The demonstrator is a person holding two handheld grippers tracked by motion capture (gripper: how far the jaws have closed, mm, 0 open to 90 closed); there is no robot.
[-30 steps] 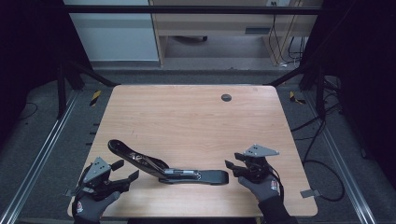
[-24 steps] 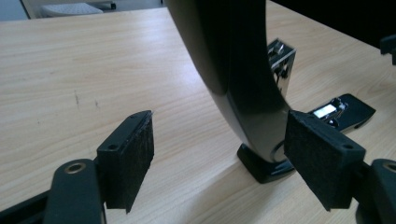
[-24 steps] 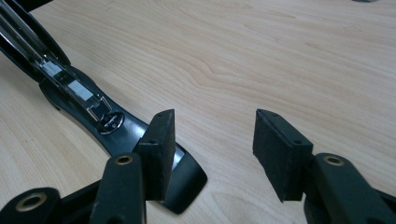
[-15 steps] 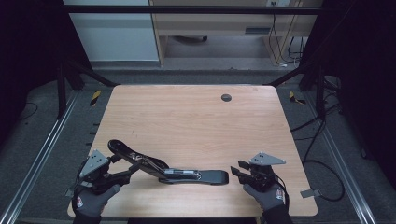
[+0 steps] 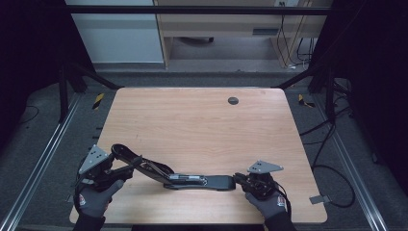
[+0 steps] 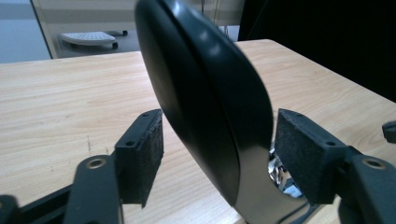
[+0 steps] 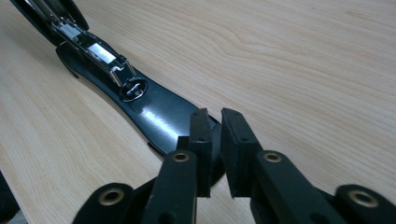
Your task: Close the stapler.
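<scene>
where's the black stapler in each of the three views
High view: the stapler lies opened out flat along the near edge of the table, between the two tools.
Left gripper view: its raised black arm fills the centre, standing between the open jaws.
Right gripper view: its base runs from the upper left down to the jaws.
Shared landmark: the stapler's shiny metal part, near its middle.
</scene>
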